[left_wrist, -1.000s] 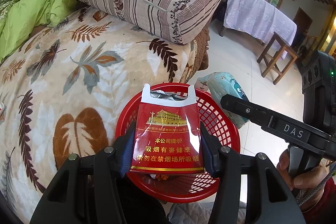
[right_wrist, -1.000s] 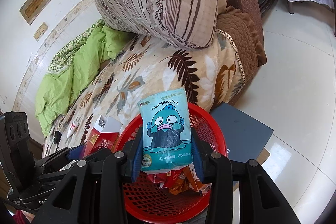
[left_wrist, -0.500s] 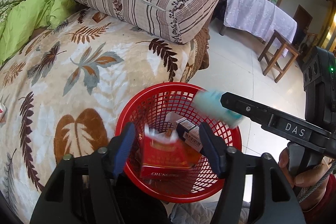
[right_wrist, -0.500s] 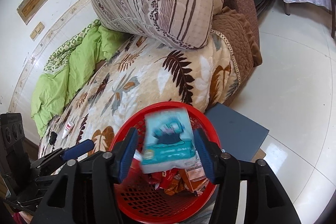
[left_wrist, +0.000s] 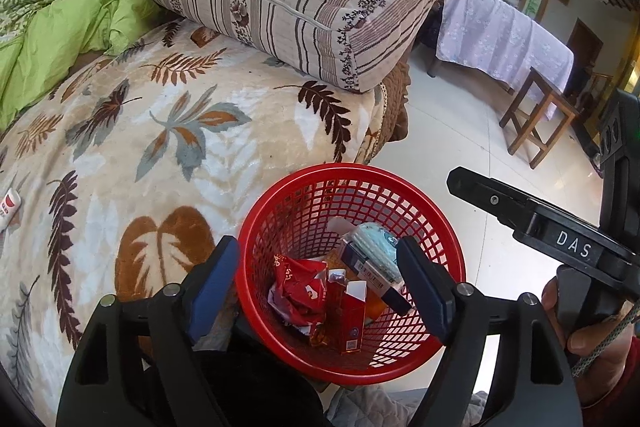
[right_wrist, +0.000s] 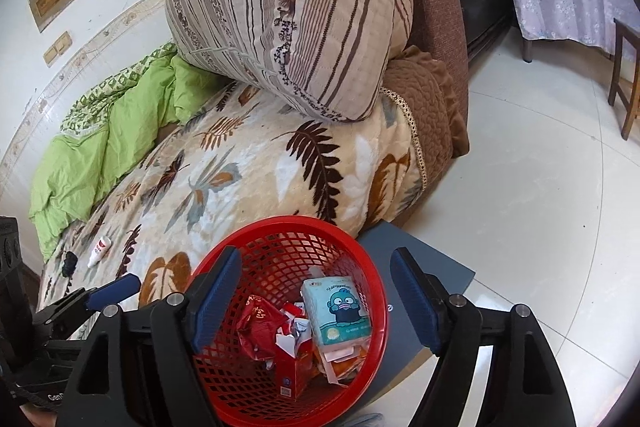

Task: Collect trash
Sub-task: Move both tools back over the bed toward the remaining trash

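Left gripper (left_wrist: 320, 283) over red basket (left_wrist: 448, 227), jaws just been opening, now wide, nothing between. A second ago it pinched red pack (left_wrist: 352, 319); pack now inside basket, upright among crumpled wrappers. Right gripper (right_wrist: 316, 295) likewise: jaws spread, empty. Blue tissue pack (right_wrist: 340, 311), earlier clamped, now lies atop trash in basket. Small tube (right_wrist: 100, 250) on blanket (right_wrist: 248, 163).

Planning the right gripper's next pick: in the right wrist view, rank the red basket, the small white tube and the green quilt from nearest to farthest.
1. Red basket, directly below the right gripper.
2. Small white tube, left on the leaf blanket.
3. Green quilt, far left by the wall.
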`<state>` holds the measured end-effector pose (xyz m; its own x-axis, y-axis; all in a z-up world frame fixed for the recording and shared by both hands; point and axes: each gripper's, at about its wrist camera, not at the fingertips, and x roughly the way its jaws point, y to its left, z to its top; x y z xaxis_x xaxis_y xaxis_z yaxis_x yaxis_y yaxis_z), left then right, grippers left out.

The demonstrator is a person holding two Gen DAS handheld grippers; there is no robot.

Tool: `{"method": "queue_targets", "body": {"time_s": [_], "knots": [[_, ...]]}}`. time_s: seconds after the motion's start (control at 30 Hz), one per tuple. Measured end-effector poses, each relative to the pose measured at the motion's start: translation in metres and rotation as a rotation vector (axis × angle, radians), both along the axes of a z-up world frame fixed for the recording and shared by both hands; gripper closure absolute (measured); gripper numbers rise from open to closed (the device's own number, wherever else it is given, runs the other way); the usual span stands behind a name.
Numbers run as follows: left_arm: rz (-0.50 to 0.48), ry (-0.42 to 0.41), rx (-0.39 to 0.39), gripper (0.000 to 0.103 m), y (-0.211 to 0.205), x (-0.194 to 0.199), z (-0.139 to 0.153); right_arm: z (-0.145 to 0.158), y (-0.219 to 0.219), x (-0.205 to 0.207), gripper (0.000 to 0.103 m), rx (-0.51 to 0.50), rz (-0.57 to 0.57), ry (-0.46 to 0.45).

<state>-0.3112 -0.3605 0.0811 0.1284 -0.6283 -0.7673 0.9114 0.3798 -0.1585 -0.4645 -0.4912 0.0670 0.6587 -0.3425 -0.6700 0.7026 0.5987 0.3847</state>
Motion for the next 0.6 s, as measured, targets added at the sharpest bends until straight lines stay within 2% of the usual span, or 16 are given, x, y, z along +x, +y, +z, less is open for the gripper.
{"method": "queue_targets", "body": {"time_s": [0.6], "knots": [[0.052, -0.032, -0.020, 0.022, 0.028, 0.013, 0.009, 0.013, 0.010, 0.009, 0.022, -0.038, 0.024, 0.011]]}}
